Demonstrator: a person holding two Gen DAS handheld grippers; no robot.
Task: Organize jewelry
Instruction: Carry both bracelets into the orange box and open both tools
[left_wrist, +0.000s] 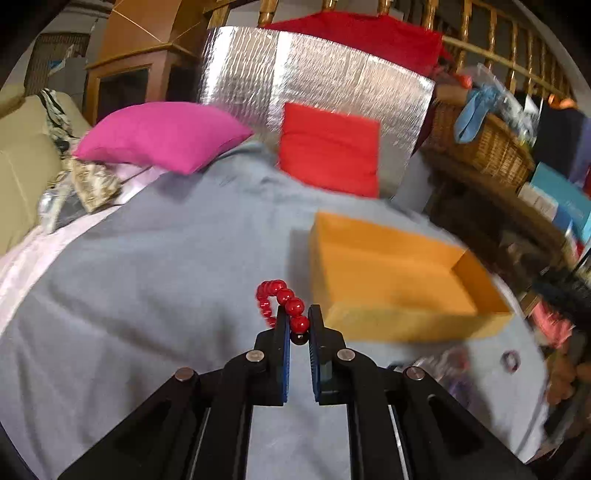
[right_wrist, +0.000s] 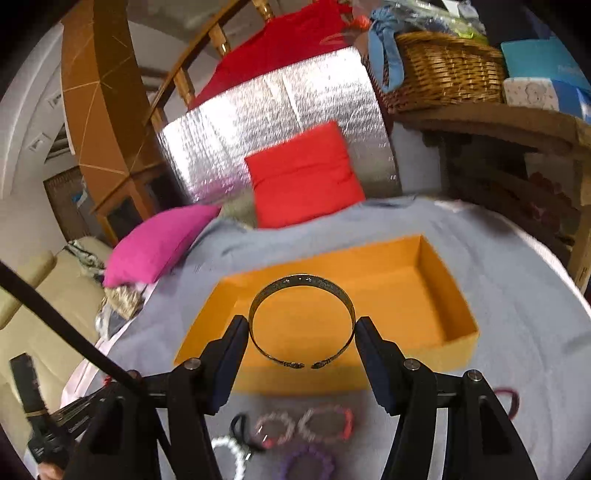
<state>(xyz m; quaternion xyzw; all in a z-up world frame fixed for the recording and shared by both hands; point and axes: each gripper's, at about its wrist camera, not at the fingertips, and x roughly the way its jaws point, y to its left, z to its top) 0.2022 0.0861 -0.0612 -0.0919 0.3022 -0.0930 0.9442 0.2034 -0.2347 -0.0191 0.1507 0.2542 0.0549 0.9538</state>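
My left gripper (left_wrist: 298, 325) is shut on a red bead bracelet (left_wrist: 284, 299), held above the grey cloth just left of the open orange box (left_wrist: 399, 280). My right gripper (right_wrist: 301, 326) is shut on a brass cuff bangle (right_wrist: 301, 321), pinched across its width and held over the front part of the orange box (right_wrist: 436, 295). The box looks empty inside. Several bead bracelets lie on the cloth in front of the box: a pink one (right_wrist: 325, 424), a purple one (right_wrist: 308, 463), a white one (right_wrist: 231, 454).
A grey cloth (left_wrist: 147, 295) covers the surface. A red cushion (left_wrist: 328, 151), a pink cushion (left_wrist: 162, 136) and a silver foil panel (left_wrist: 314, 77) stand behind the box. A wicker basket (right_wrist: 443, 70) sits on a shelf at the right. A small purple ring (left_wrist: 511, 360) lies right of the box.
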